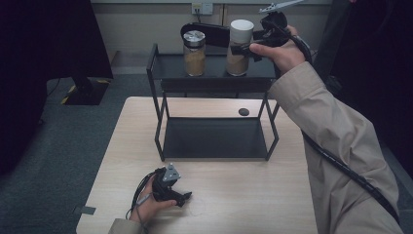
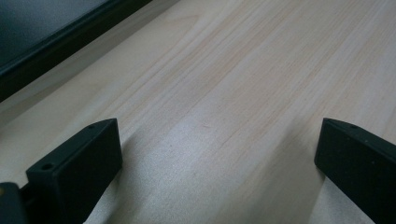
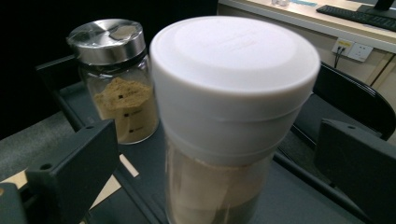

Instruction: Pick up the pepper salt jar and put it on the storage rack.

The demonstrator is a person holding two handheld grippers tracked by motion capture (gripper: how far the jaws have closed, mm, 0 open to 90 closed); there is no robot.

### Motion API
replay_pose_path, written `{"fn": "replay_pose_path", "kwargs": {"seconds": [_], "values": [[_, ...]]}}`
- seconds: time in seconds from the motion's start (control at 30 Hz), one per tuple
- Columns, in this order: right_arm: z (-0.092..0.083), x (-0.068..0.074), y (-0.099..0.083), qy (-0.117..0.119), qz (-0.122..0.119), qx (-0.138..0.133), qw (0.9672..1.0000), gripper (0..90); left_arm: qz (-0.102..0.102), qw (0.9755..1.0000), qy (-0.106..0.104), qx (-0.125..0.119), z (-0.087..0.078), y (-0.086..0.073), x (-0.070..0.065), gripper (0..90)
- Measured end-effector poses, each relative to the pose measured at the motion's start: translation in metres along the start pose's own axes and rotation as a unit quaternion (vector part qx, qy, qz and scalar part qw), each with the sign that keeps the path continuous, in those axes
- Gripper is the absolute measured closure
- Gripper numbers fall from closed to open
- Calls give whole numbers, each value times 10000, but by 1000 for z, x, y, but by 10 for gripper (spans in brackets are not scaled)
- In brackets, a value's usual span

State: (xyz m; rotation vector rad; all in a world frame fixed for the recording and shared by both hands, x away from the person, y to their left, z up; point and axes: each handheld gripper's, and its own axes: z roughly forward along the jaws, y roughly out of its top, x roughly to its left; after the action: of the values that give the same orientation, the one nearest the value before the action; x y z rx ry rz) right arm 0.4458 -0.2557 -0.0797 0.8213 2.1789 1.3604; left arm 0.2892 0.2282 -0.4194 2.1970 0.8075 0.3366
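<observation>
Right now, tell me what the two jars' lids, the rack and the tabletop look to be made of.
Silver-lidded jar's lid: shiny, mirror-like, probably metal. White lid: matte, smooth, likely plastic. Both jar bodies are see-through, glass or clear plastic. Rack: thin black bars, flat dark shelves, seemingly painted metal. Tabletop: pale wood grain, possibly laminate.

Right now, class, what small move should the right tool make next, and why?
Probably close on the white-lidded jar: the right tool has its jaws open either side of it on the rack's top shelf, not yet gripping.
</observation>
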Motion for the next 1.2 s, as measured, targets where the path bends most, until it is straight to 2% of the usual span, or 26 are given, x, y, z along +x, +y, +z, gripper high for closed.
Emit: {"fn": "replay_pose_path", "kwargs": {"seconds": [0.3,0.7,1.2], "values": [[-5,2,-6,-53,-32,-25,10000,0,-1,10000,5,-4,0,0,0,0],[-9,5,-19,25,-201,-3,9998,0,-1,10000,3,-18,0,-1,0,0],[-25,8,-42,151,-300,-92,9994,0,-1,10000,3,-17,0,0,0,0]]}}
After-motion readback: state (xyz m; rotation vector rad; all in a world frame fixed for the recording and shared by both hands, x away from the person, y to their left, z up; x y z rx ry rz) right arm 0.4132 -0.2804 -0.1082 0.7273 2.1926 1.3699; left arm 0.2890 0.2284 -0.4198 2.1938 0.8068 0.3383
